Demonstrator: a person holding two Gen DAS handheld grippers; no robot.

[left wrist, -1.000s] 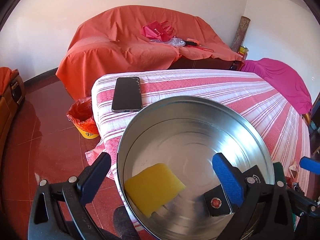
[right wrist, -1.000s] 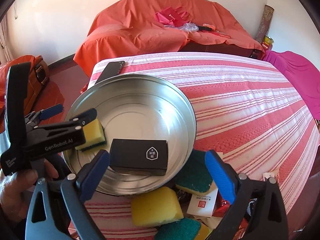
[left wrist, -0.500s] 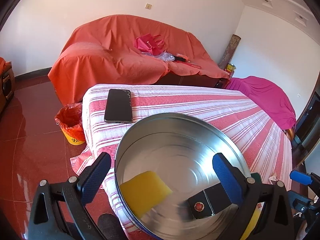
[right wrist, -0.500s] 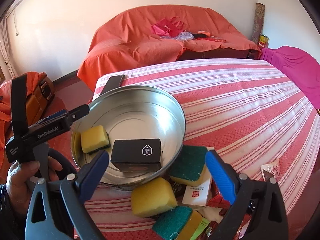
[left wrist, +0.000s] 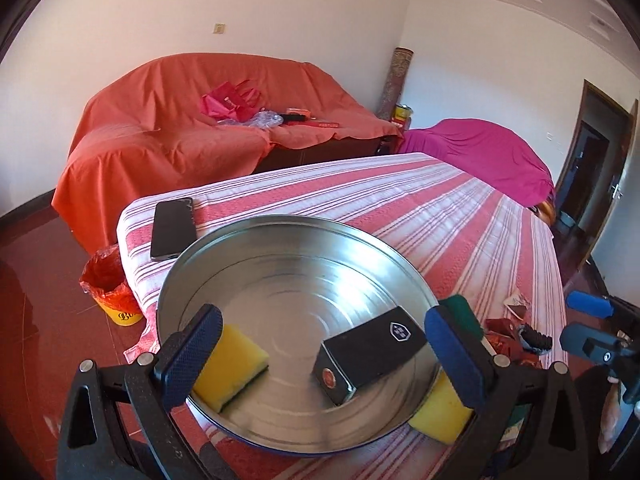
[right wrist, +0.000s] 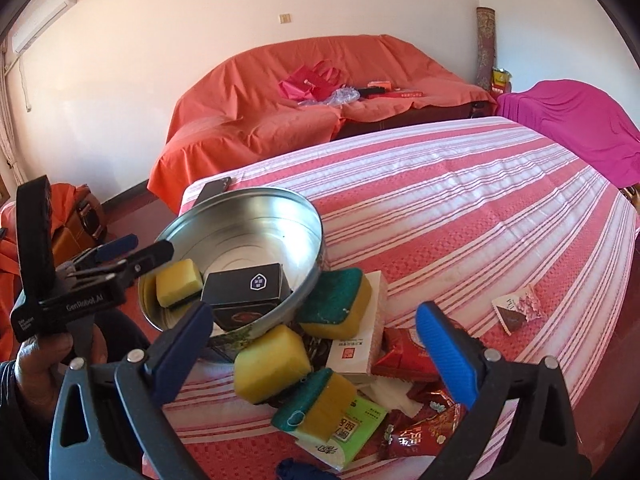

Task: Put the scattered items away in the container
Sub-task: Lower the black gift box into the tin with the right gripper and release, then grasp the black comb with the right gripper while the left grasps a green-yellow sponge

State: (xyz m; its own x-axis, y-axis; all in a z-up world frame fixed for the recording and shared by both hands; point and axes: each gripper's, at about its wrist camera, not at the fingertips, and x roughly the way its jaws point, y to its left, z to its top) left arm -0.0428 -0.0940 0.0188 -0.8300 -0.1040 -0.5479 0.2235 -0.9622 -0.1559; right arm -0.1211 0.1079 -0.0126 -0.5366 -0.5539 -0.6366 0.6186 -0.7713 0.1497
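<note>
I hold both tongs wide and empty. My left gripper sits at the bottom of its frame, fingers spread either side of the round, shallow silver metal tin, which fills the lower middle there. I judge it hangs back from the rim so the other hand has room to bring things in. My right gripper hovers at the bottom of its frame above the heap that waits just right of the tin, open, I think, to take the nearest piece.

Inside the tin lie two things: one yellow sponge with a dark scouring underside against the left wall, and one black rectangular box with a small white crest, tilted with one end up toward the near wall. They lie apart.

Outside I count three more yellow-and-green scouring sponges: one with its green face up, leaning on the tin's wall; one yellow side up at the centre bottom; one on its edge below that. Around them lie a white carton with a red seal, a green packet and red foil wrappers; how many wrappers I cannot tell. One torn packet lies well apart at right. One black phone lies on the red-and-white striped cloth, upper left of the tin.
</note>
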